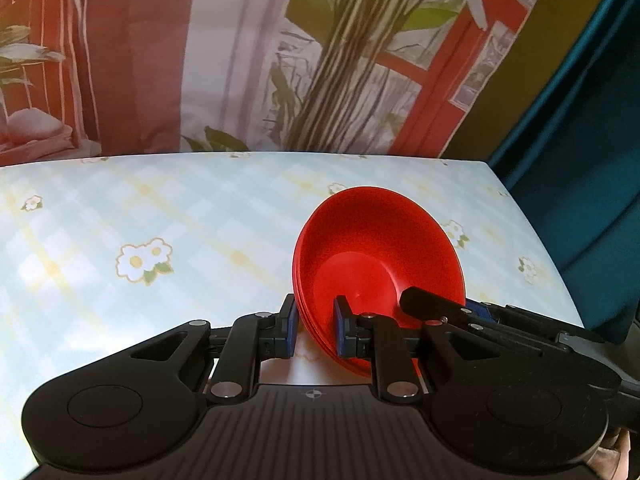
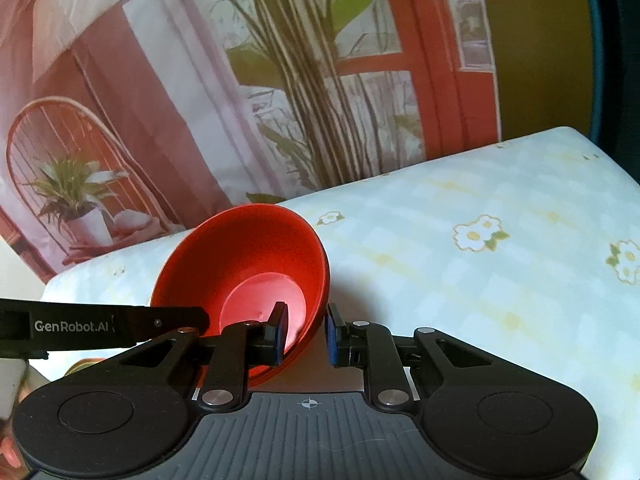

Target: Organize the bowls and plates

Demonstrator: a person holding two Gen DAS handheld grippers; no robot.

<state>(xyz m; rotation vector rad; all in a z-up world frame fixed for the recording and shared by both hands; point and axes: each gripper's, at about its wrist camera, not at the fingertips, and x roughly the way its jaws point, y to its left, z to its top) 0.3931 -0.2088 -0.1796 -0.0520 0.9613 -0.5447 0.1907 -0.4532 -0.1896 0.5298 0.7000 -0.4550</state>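
Both tongs pinch one red bowl stack, tipped up over the surface.

The left tongs (image 1: 314, 330) and right tongs (image 2: 306, 334) each close narrowly on opposite rims of the red bowls (image 1: 380, 248), probably to steady the nested stack. Both point steeply down over the flowered surface (image 1: 140, 216); whether the stack touches it is unclear.

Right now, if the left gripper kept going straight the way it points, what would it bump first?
The left gripper is already clamped on the rim of the red bowls. Straight on, the stack would probably meet the tablecloth first, though depth is hard to judge.
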